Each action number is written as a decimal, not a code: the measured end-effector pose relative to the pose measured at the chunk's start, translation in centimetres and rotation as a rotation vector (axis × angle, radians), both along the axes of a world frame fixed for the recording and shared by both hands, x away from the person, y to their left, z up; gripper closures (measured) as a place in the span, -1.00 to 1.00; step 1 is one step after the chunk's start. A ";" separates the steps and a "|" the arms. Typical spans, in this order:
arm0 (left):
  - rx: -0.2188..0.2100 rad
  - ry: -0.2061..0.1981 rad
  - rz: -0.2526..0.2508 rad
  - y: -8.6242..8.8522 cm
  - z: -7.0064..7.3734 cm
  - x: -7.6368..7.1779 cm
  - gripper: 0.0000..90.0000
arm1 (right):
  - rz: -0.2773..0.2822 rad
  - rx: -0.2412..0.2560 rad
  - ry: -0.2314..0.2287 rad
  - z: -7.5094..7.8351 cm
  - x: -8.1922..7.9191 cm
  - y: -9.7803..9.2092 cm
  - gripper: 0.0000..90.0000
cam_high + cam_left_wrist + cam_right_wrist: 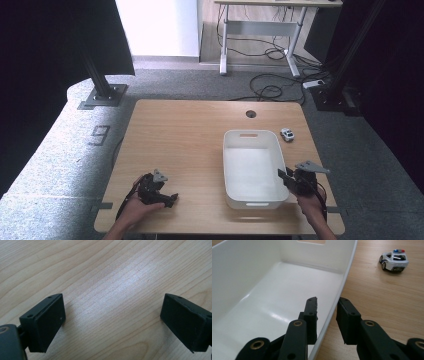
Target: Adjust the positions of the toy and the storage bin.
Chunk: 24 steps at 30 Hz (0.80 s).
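A white plastic tub [226,165] stands empty on the right half of the wooden table [175,140]. My right gripper [284,176] straddles the tub's right wall near its front corner. In the right gripper view one jaw is inside the tub [249,270] and the other outside, and my right gripper [327,305] is closed onto the rim. A small white toy police car [287,134] sits on the table just past the tub's far right corner, also seen ahead as the car [394,260]. My left gripper [170,199] rests low at the front left, and its jaws [112,315] stand wide open over bare wood.
A round cable hole [251,114] lies near the table's far edge. The person's hands come in at the front edge. Beyond the table are grey carpet, black frame posts [102,85] and a desk with loose cables [270,90].
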State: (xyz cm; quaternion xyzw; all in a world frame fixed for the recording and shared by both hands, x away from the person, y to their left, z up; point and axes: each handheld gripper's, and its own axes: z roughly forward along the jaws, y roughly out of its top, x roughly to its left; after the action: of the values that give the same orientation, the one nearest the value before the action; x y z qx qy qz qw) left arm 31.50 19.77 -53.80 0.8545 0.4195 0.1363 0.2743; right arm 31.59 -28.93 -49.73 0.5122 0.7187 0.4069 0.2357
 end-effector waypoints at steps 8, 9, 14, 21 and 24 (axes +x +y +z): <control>0.000 0.002 0.001 0.0 0.0 0.0 -0.87 | -0.030 0.033 0.028 0.1 0.0 0.1 0.61; -0.001 0.002 0.001 0.0 0.0 0.0 -0.87 | -0.029 0.041 0.035 0.1 -0.1 0.0 0.59; 0.000 0.002 -0.001 0.0 0.0 0.0 -0.87 | 0.011 0.062 0.042 0.7 -0.6 -0.6 0.45; 0.003 0.001 -0.001 0.0 0.0 0.0 -0.86 | 0.035 0.058 0.070 0.8 -1.1 -0.7 0.43; 0.001 0.003 0.000 0.0 0.0 0.0 -0.87 | 0.045 0.052 0.079 0.8 -1.3 -0.5 0.41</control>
State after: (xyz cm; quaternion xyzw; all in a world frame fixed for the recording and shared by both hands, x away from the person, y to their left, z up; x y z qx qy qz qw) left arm 31.47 19.81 -53.79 0.8547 0.4201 0.1353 0.2733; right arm 30.29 -29.43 -48.97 0.5176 0.7281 0.4098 0.1845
